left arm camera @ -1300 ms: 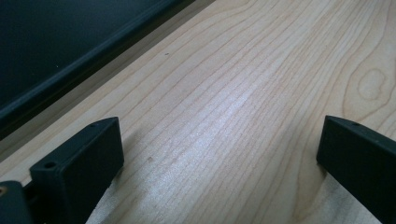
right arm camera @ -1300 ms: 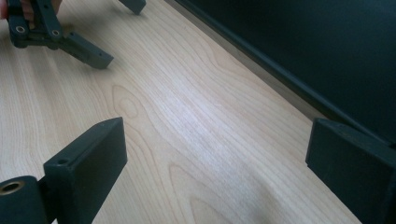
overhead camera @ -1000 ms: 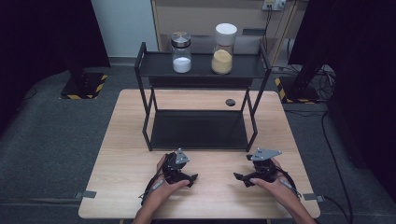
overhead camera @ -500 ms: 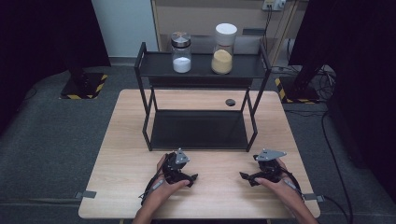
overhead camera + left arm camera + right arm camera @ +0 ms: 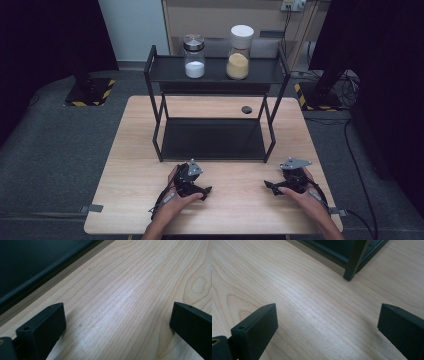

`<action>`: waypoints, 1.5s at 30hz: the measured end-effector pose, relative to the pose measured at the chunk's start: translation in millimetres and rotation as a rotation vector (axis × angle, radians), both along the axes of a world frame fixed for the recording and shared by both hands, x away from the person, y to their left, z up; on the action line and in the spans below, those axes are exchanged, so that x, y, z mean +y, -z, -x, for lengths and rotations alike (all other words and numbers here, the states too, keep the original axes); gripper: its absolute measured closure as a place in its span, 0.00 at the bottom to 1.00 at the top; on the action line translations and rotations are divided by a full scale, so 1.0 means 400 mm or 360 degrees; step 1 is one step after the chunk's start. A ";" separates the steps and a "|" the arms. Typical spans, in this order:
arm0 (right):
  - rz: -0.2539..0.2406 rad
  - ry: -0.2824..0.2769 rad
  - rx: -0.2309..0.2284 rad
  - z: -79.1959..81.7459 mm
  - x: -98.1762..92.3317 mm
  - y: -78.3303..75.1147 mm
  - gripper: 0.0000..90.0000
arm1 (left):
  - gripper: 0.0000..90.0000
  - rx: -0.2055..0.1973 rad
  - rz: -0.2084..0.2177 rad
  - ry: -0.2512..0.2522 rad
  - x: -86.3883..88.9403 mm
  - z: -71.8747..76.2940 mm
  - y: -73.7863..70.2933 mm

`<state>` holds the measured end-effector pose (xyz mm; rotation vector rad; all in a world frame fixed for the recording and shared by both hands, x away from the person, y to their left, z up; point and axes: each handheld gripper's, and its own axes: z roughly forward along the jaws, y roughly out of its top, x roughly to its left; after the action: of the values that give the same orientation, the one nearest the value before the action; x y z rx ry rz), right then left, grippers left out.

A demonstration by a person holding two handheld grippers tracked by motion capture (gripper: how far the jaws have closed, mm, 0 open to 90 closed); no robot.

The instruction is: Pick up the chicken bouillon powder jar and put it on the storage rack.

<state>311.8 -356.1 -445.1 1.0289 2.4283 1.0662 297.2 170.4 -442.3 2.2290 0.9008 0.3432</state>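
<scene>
My left gripper (image 5: 200, 186) rests low on the wooden table (image 5: 135, 150), in front of the black two-tier rack (image 5: 215, 140). Its jaws stand wide apart (image 5: 117, 312) over bare wood. My right gripper (image 5: 272, 186) sits near the table's front right and is open (image 5: 327, 315) too, with nothing between its fingers. One rack leg (image 5: 353, 260) stands ahead of it. On the rack's top shelf are a jar of white powder with a metal lid (image 5: 194, 56) and a jar of yellowish powder with a white lid (image 5: 240, 52).
A small dark round object (image 5: 246, 109) lies on the table behind the rack. The rack's lower shelf (image 5: 212, 137) is a bare dark panel, and its edge (image 5: 37, 277) runs past the left gripper. Dark floor and cables surround the table.
The right gripper has slid a little to the right along the table's front. The left gripper has stayed put.
</scene>
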 end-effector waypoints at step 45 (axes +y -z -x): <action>0.0025 0.0014 0.0044 -0.001 0.015 0.007 0.01 | 0.00 0.0000 0.0000 0.0000 0.000 0.000 0.000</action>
<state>312.3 -349.9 -447.9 1.0551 2.4479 1.0351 297.2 170.4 -442.3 2.2289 0.9005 0.3431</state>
